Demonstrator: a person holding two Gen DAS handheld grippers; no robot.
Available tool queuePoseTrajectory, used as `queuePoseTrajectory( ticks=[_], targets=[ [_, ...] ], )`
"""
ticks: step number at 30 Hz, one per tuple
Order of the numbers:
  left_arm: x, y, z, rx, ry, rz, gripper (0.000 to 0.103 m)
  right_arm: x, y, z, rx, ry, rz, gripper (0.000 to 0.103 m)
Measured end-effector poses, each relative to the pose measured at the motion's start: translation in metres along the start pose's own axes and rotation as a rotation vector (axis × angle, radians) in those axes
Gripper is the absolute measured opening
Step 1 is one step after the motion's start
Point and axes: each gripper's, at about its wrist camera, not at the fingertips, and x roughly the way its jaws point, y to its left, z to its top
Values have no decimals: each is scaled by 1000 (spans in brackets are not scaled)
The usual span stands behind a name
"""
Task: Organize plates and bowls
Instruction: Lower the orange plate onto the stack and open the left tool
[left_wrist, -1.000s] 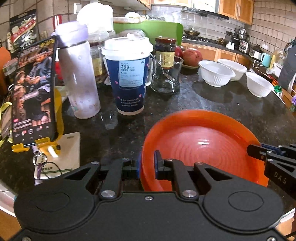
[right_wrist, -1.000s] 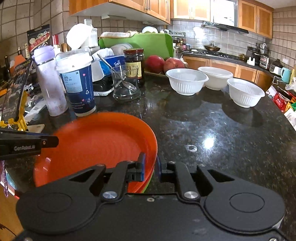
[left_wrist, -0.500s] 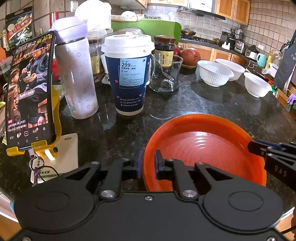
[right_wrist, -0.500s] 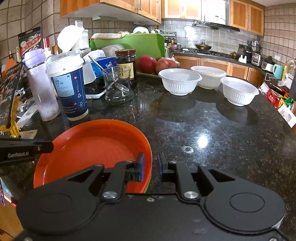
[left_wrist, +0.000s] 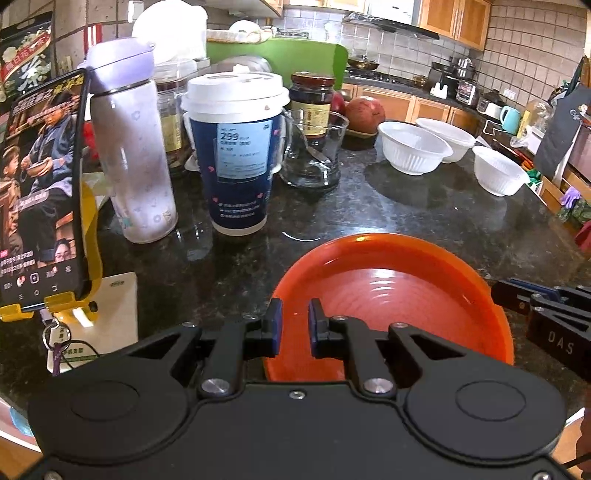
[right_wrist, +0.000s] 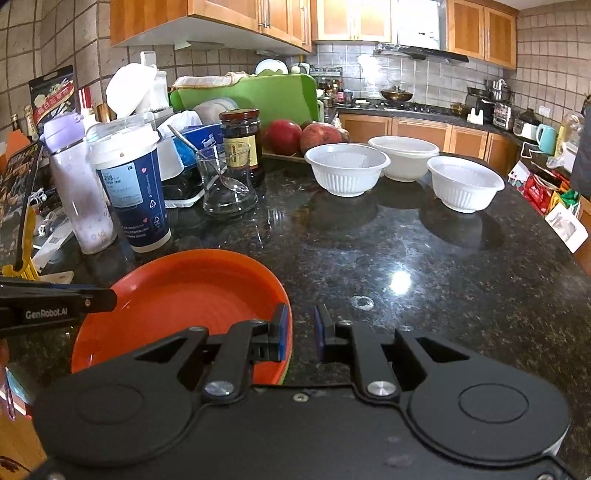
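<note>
An orange plate (left_wrist: 391, 295) lies on the dark granite counter (left_wrist: 424, 218), on top of other plates whose green edge shows in the right wrist view (right_wrist: 282, 376). My left gripper (left_wrist: 295, 325) is open a little, its jaws either side of the plate's left rim, not pinching it. My right gripper (right_wrist: 300, 332) is open a little at the plate's (right_wrist: 184, 295) right rim, jaws apart from it. Three white bowls stand at the back right: one (right_wrist: 347, 173), one (right_wrist: 404, 157) behind it, one (right_wrist: 465, 182) to the right.
A blue paper cup (left_wrist: 236, 155), a lilac bottle (left_wrist: 133, 155), a glass with a spoon (left_wrist: 314, 151), a dark jar (left_wrist: 312, 99) and pomegranates (right_wrist: 303, 136) crowd the back left. A phone on a yellow stand (left_wrist: 40, 192) stands at the left edge.
Both grippers let go of the orange plate's rim and opened slightly. The plate came down onto the stack and both grippers drew back a little.
</note>
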Motion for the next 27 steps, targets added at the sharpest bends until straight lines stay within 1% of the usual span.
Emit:
queuePoseTrajectory(
  ticks=[8, 14, 20, 23, 27],
  targets=[
    [1, -18, 4, 34, 4, -36, 19, -8, -16, -5, 41, 2, -27, 16],
    [3, -40, 9, 54, 5, -44, 19, -13, -41, -7, 72, -1, -37, 16],
    [7, -74, 17, 71, 2, -26, 19, -16, -87, -2, 95, -18, -34, 16],
    [12, -94, 26, 63, 17, -21, 19, -17, -112, 3, 91, -30, -33, 16],
    [18, -127, 40, 60, 12, -4, 19, -20, -154, 14, 71, -58, -32, 16]
  ],
)
